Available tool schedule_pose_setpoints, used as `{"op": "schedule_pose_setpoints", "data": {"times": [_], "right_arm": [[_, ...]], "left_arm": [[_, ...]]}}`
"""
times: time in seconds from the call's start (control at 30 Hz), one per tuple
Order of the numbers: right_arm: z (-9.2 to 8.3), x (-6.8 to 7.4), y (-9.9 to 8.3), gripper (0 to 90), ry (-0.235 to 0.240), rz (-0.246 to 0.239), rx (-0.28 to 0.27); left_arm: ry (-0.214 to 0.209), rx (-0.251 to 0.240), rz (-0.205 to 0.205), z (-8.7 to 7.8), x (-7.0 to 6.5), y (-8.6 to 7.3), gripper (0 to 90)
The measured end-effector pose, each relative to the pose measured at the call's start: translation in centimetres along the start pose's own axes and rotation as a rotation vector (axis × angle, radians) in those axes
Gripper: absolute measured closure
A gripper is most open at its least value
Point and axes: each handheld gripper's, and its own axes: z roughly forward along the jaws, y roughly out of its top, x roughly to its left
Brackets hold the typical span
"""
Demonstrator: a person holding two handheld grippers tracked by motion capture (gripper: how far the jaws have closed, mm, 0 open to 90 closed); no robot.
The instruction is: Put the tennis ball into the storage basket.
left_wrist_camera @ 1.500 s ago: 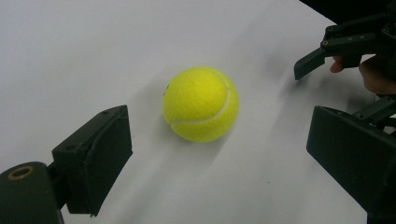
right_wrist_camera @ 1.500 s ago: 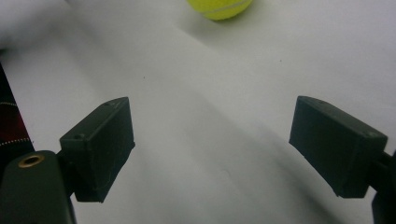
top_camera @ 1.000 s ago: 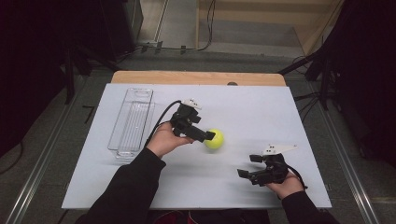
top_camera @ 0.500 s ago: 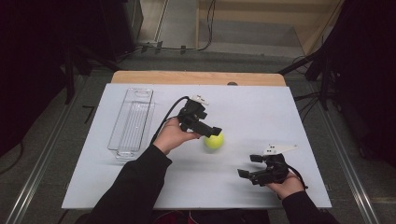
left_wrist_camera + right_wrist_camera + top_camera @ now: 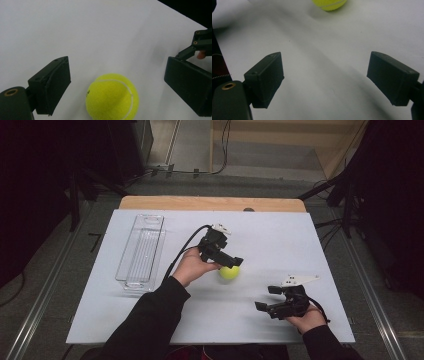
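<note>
A clear plastic tray (image 5: 141, 251) lies near the tabletop's (image 5: 300, 235) left edge, well apart from the work, and nothing stands between either tool and the tennis ball (image 5: 229, 272). The ball rests on the white surface around the middle of the tabletop (a little toward the near edge). The left gripper (image 5: 231, 262) hangs over it, jaws wide, the ball lying between them and untouched. The right gripper (image 5: 267, 297) sits close to the near right corner, jaws also wide apart, holding nothing. Since a second ago the left gripper has slid slightly toward the tabletop's right edge, and the ball with it; the right hand has kept its place.
</note>
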Motion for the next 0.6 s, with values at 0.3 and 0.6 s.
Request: {"op": "schedule_pose_setpoints", "data": {"times": [0.3, 0.6], "right_arm": [[-0.05, 0.02, -0.08, 12.0, -0.002, 0.0, -0.001], [-0.05, 0.06, -0.05, 12.0, 0.0, 0.001, 0.001]], "left_arm": [[0.0, 0.002, 0.003, 0.4, 0.11, -0.41, 7.0], [0.017, 0.002, 0.002, 0.75, 0.12, -0.71, 7.0]]}}
